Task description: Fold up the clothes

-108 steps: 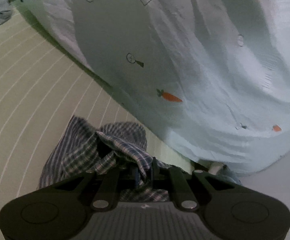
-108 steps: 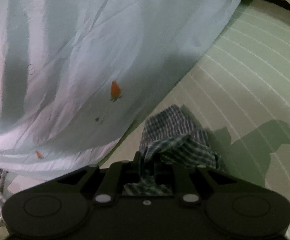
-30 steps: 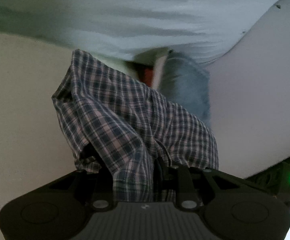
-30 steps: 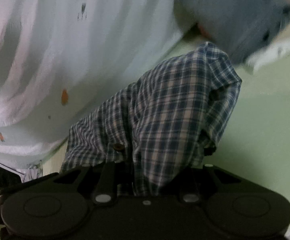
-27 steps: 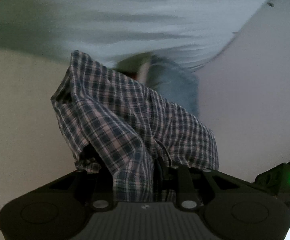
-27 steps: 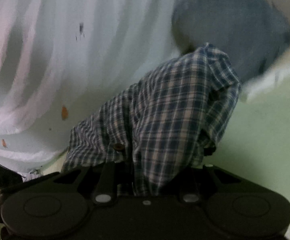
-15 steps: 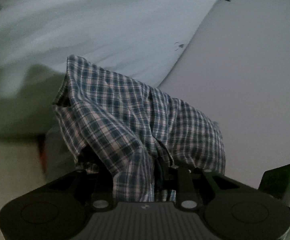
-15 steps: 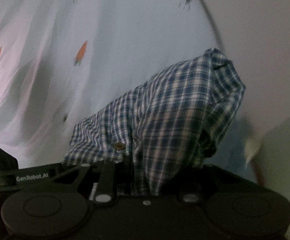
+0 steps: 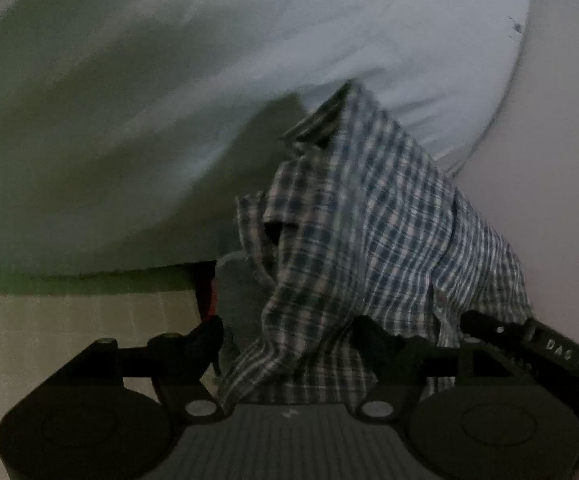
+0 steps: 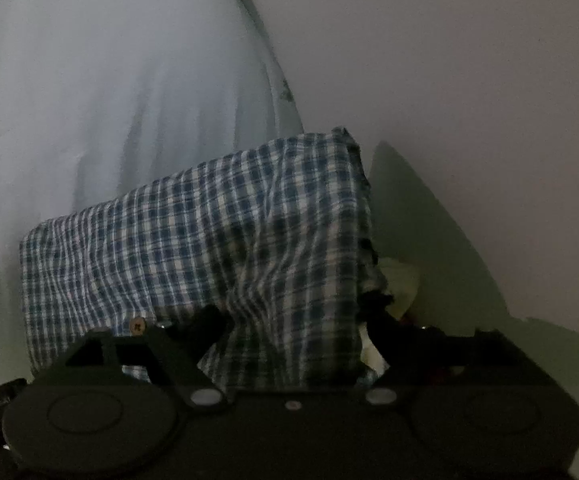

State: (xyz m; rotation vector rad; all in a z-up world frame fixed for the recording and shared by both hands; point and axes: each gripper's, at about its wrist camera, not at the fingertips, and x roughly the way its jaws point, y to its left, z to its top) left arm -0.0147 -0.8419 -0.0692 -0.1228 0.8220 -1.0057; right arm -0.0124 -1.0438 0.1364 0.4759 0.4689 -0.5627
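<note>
The blue-and-white plaid shirt (image 9: 369,220) hangs bunched in front of my left gripper (image 9: 291,332). That gripper is open: its fingers (image 9: 209,330) stand wide apart and the cloth drapes loosely down between them. In the right wrist view the same plaid shirt (image 10: 209,240) spreads wide, a brown button showing at its lower left. My right gripper (image 10: 293,320) is open too, and the fabric sags into the gap between its fingers (image 10: 209,320). The other gripper's black body (image 9: 549,352) shows just right of the shirt in the left wrist view.
A pale blue sheet (image 9: 249,40) hangs behind the shirt, and it also fills the left of the right wrist view (image 10: 109,80). A plain wall (image 10: 449,80) is at the right. The green striped mattress (image 9: 69,320) lies low left, with grey cloth (image 9: 237,292) and a red item (image 9: 205,292) on it.
Both grippers have gone from shut on the plaid shirt to open, fingers spread wide. The shirt has slackened and shifted right in the left view and spread flatter in the right view.
</note>
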